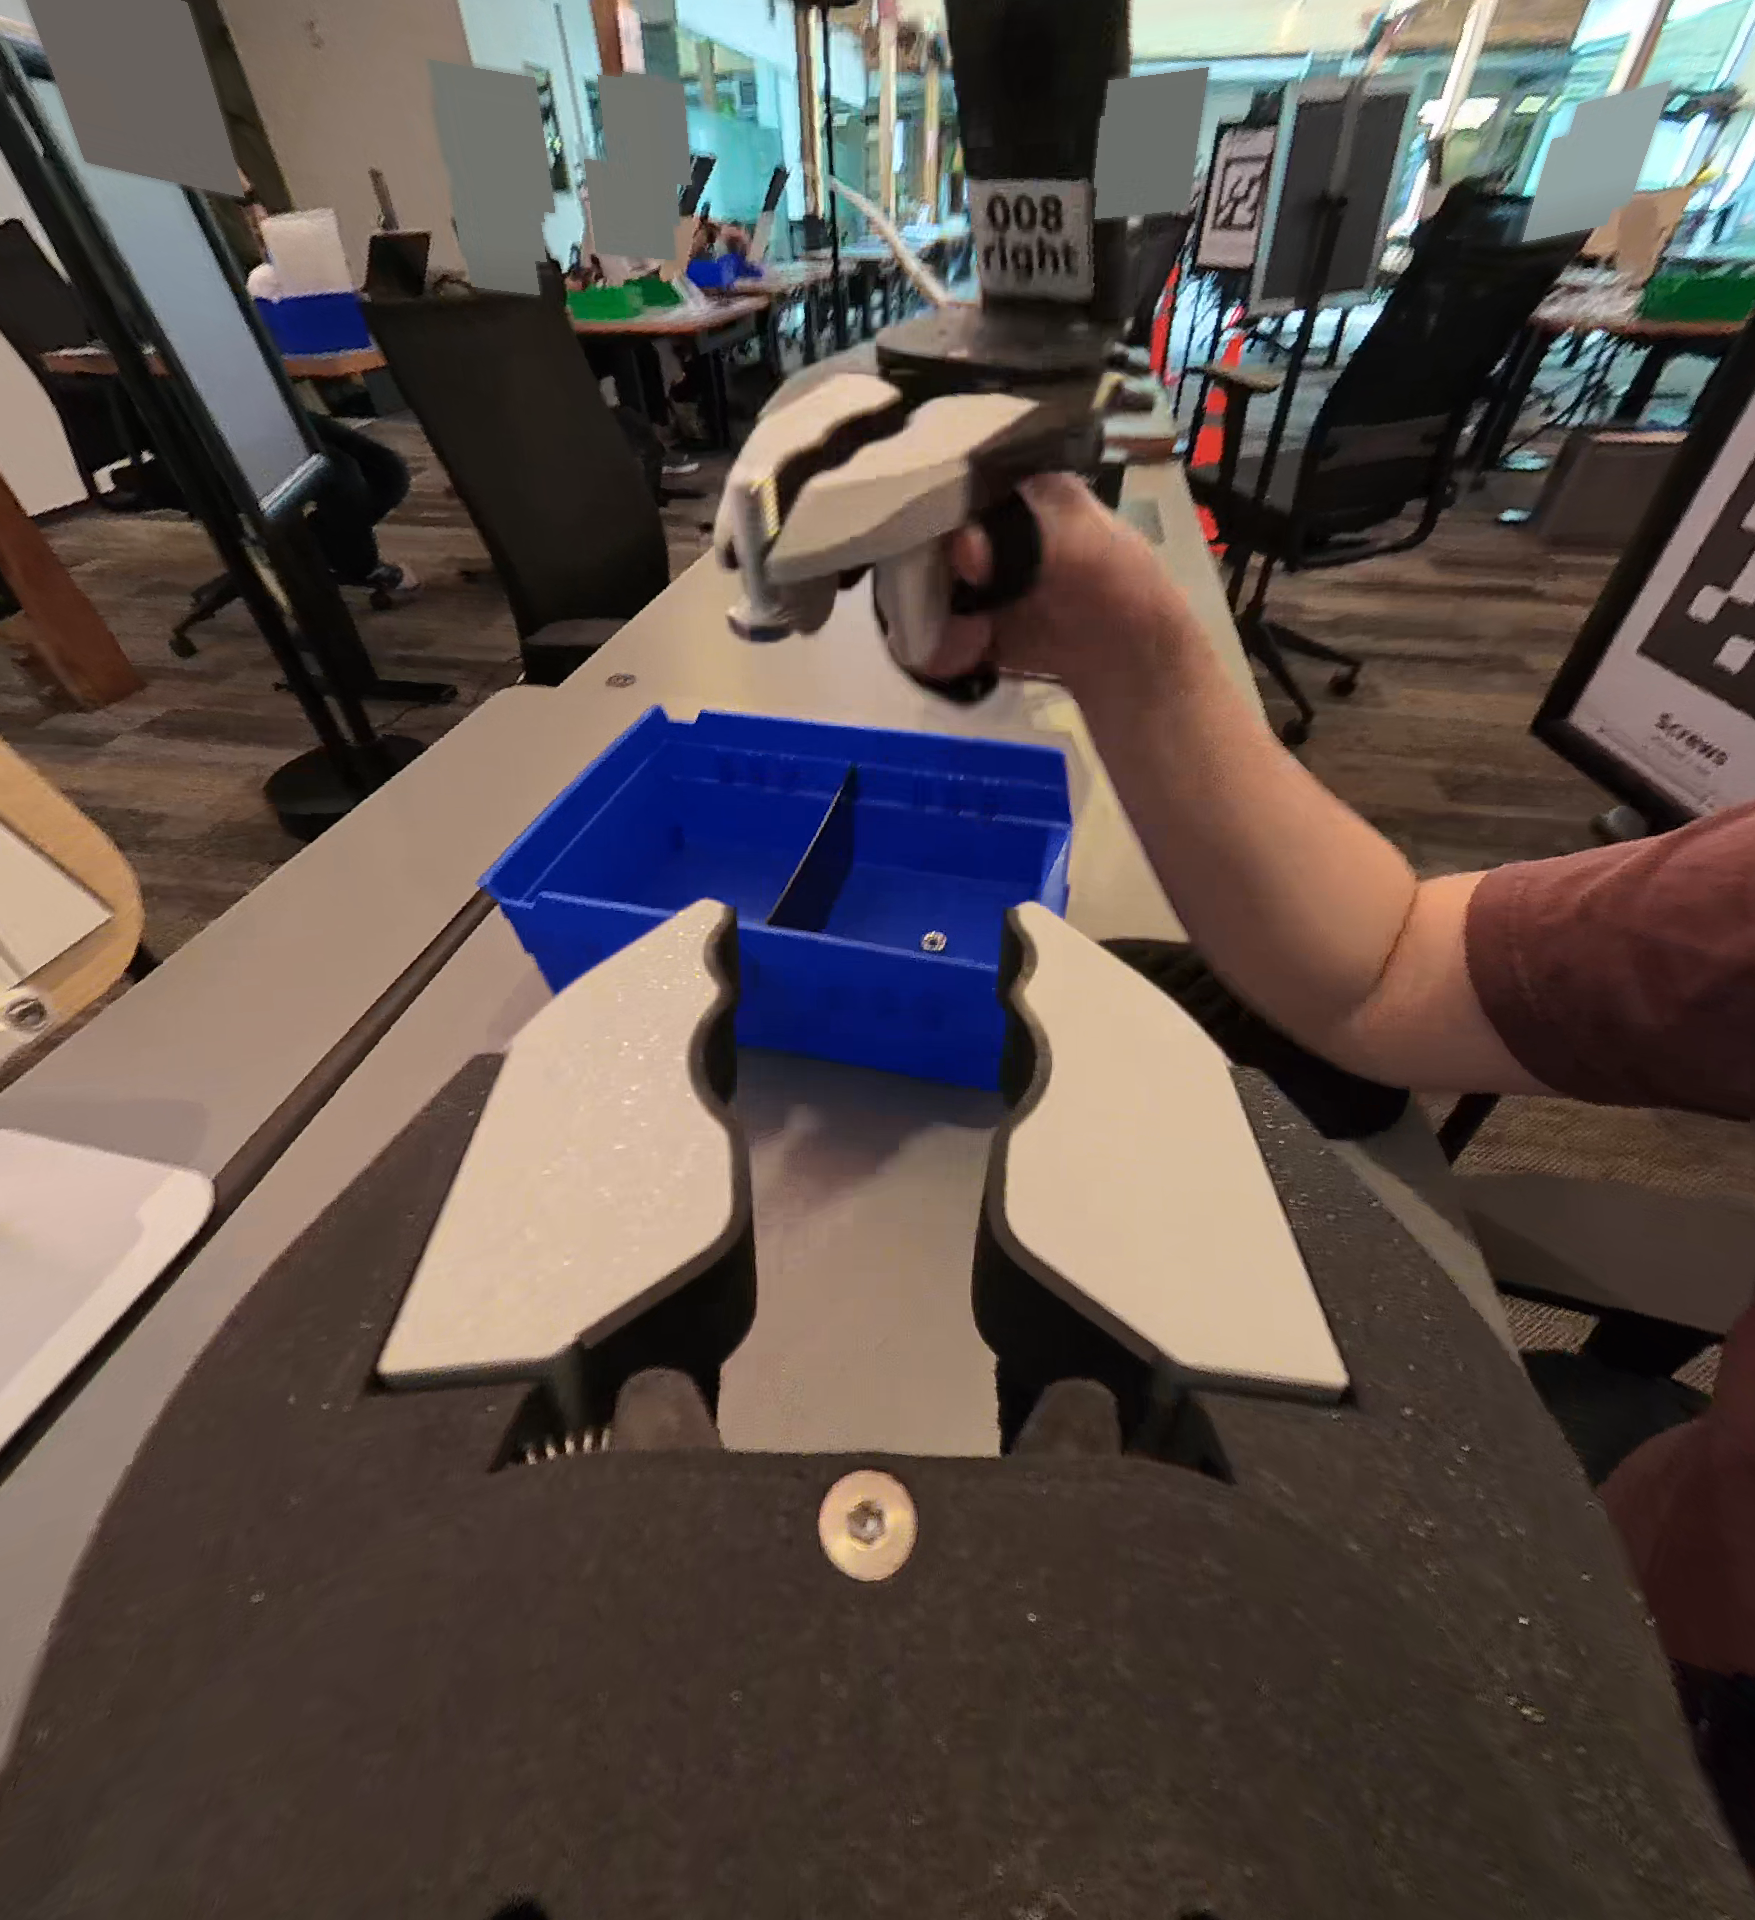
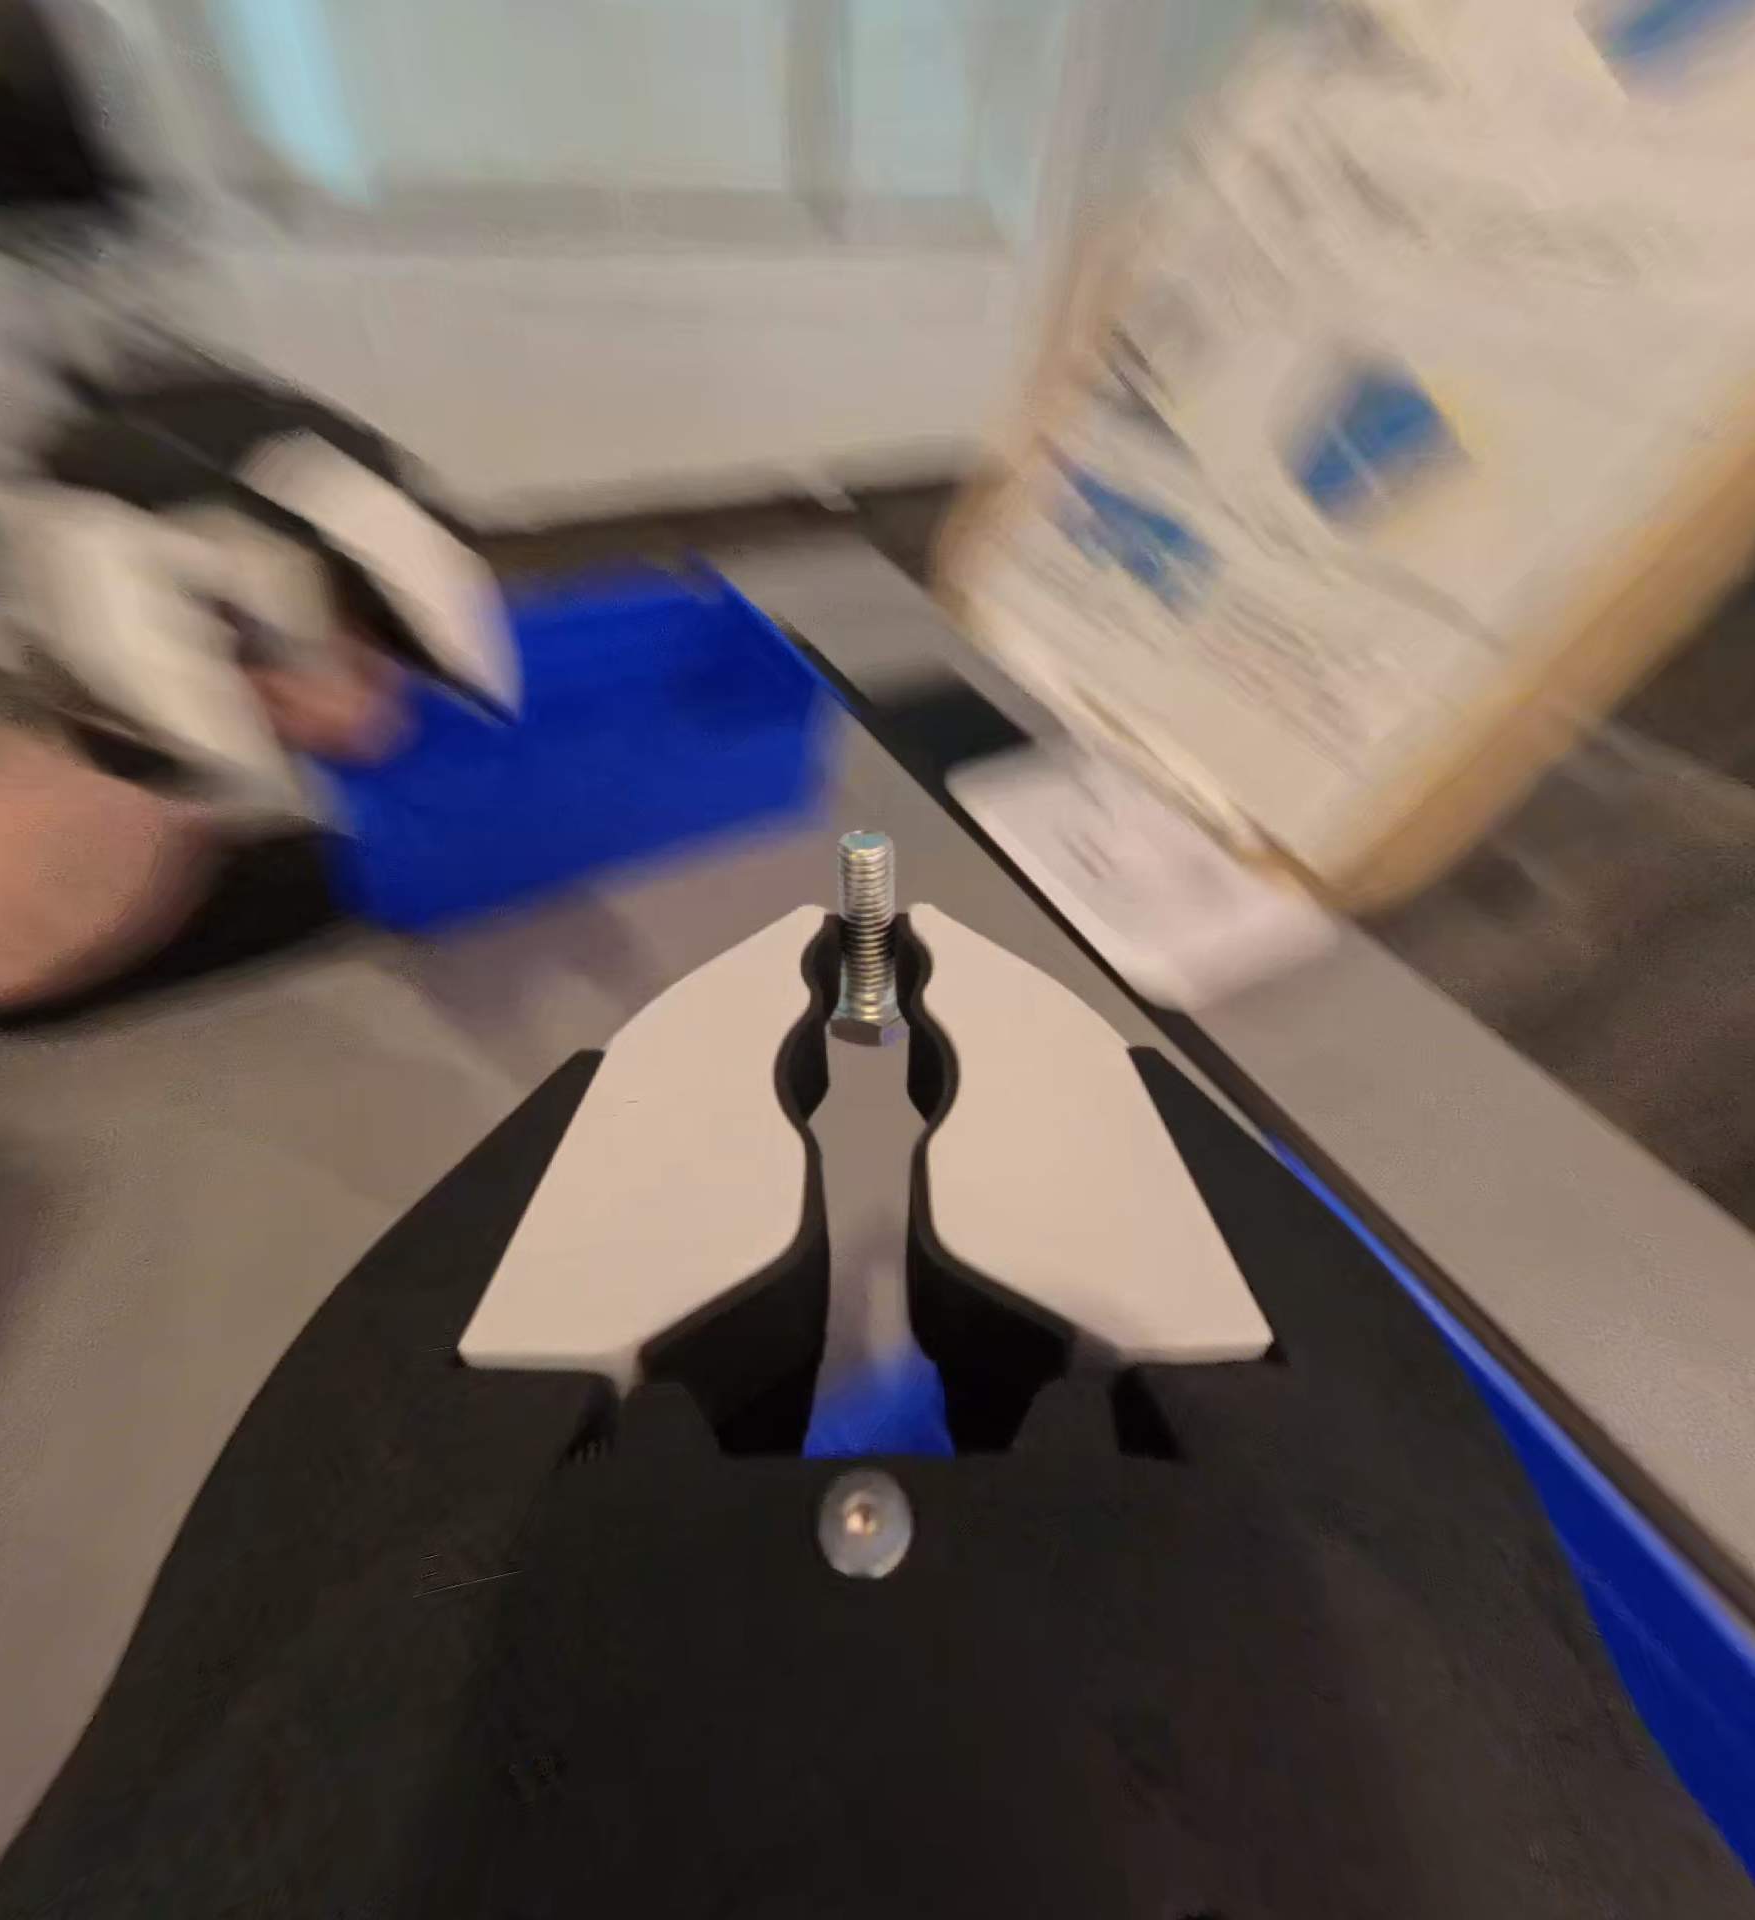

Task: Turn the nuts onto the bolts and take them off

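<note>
Right gripper (image 2: 865, 920) clamps 1 bolt (image 2: 864, 940) above the blue bin (image 1: 852, 997) — left gripper (image 1: 868, 940) spread wide, empty.

My left claw (image 1: 868, 987) hangs before the blue plastic divided bin (image 1: 644, 904); a small steel nut (image 1: 933, 941) lies in its right compartment, my right claw (image 1: 764, 561) above.

Daylight from far windows is brightening the sharp left view — motion blur is smearing the right view's surroundings.

Printed label (image 1: 1029, 241) on right gripper's mount (framed sign (image 1: 1730, 582) too)
</note>
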Action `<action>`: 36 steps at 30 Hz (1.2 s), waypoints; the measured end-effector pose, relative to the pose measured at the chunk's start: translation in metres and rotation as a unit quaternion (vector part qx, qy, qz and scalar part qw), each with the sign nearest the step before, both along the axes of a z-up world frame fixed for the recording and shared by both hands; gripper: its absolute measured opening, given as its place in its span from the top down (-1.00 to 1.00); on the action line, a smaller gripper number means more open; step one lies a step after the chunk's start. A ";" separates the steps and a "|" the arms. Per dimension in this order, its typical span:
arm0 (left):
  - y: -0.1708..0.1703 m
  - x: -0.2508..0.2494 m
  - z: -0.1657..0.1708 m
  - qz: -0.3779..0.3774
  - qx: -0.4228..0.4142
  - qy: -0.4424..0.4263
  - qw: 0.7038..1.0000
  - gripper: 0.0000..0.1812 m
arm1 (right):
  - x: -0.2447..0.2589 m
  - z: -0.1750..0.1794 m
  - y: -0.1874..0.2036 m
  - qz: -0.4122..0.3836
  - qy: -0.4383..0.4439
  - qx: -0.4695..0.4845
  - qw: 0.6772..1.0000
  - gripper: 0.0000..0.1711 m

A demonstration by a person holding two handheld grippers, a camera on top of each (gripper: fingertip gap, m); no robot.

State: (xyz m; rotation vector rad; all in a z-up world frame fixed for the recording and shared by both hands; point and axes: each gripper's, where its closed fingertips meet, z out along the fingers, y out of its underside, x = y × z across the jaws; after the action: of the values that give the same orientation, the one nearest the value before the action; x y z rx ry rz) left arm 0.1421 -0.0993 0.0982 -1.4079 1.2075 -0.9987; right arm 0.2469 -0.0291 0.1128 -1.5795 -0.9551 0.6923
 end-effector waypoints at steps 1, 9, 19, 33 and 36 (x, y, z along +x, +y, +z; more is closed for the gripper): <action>0.001 -0.002 -0.002 0.006 0.002 0.012 1.000 0.49 | 0.040 -0.030 0.027 -0.088 -0.070 -0.032 0.993 0.88; 0.008 -0.010 -0.028 0.026 -0.025 0.102 0.994 0.54 | 0.190 -0.222 0.080 -0.329 -0.337 -0.372 0.800 0.87; 0.060 -0.081 -0.011 0.174 -0.023 0.107 0.979 0.56 | 0.207 -0.221 0.093 -0.373 -0.300 -0.369 0.796 0.78; 0.115 -0.276 -0.123 0.397 -0.260 0.266 0.839 0.67 | 0.138 -0.101 0.091 -0.344 -0.242 -0.147 0.895 0.76; 0.123 -0.289 -0.168 0.429 -0.333 0.304 0.783 0.65 | 0.125 -0.104 0.085 -0.325 -0.258 -0.152 0.897 0.76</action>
State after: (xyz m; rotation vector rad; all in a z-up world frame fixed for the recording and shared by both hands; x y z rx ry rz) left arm -0.1470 0.0240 -0.0693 -2.6511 0.4259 -0.2772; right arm 0.3718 0.0563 0.0093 -2.2679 -0.6192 -0.0708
